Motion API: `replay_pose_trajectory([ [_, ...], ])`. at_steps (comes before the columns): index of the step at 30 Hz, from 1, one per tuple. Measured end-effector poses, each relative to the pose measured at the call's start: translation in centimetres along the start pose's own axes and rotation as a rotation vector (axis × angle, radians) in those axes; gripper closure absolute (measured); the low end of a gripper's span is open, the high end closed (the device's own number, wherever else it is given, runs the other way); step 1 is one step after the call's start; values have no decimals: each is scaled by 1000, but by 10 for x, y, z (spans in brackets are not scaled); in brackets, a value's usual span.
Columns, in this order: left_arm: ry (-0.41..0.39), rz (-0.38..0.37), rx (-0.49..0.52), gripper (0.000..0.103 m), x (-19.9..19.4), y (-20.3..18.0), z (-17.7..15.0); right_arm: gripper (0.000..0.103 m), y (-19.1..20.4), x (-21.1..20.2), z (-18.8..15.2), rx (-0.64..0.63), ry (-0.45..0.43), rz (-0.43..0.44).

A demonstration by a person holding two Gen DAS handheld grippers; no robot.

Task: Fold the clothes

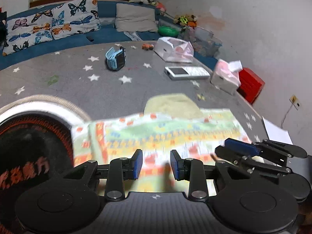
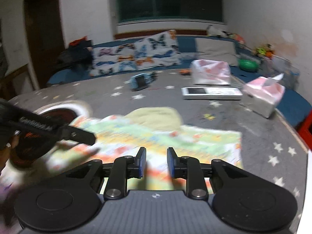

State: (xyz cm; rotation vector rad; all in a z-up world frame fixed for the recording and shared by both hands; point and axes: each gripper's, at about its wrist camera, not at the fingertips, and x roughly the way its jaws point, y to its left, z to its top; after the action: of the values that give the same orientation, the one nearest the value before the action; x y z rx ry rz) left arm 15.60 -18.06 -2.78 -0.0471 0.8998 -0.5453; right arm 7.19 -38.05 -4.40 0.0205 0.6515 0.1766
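Both grippers, left [image 1: 156,164] and right [image 2: 156,162], hover with blue-padded jaws parted and empty over the cloth [image 1: 159,134]. Soft, patterned in orange, green and yellow, it lies flat on a grey star-printed rug [image 1: 117,89].

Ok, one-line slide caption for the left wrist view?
Left gripper open above the patterned cloth on the star carpet, right gripper alongside.
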Motion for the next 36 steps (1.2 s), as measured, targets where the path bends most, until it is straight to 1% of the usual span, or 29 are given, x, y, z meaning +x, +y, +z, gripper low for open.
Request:
replay_pose_trajectory([
  [3,6,-2,16,70,-13,1,-17,80,22,-11,-13,-34,9,45],
  [5,11,1,30,70,-19,2,-29,80,37,-18,-24,-63,11,54],
  [8,18,10,34,70,-21,5,-42,80,52,-23,-36,-106,10,47],
  [12,5,18,47,70,-24,4,-47,80,63,-29,-46,-149,3,20],
  [16,-7,7,58,68,-31,1,-49,80,49,-41,-45,-85,-36,-14],
  [22,-4,12,56,68,-29,2,-54,79,12,-45,-50,22,-37,-140],
  [23,-5,14,59,68,-30,2,-54,79,9,-47,-50,33,-38,-146],
  [25,-6,14,58,68,-33,1,-55,73,1,-50,-52,55,-38,-158],
  [27,-10,8,57,66,-37,0,-56,73,-6,-53,-54,77,-39,-170],
  [32,7,36,39,65,-40,3,-61,71,0,-56,-56,61,-33,-189],
  [33,7,37,36,63,-43,3,-61,70,2,-56,-56,58,-32,-193],
  [34,8,39,29,59,-45,3,-62,65,3,-56,-57,55,-31,-197],
  [36,9,44,18,57,-49,3,-64,57,7,-59,-57,51,-33,-197],
])
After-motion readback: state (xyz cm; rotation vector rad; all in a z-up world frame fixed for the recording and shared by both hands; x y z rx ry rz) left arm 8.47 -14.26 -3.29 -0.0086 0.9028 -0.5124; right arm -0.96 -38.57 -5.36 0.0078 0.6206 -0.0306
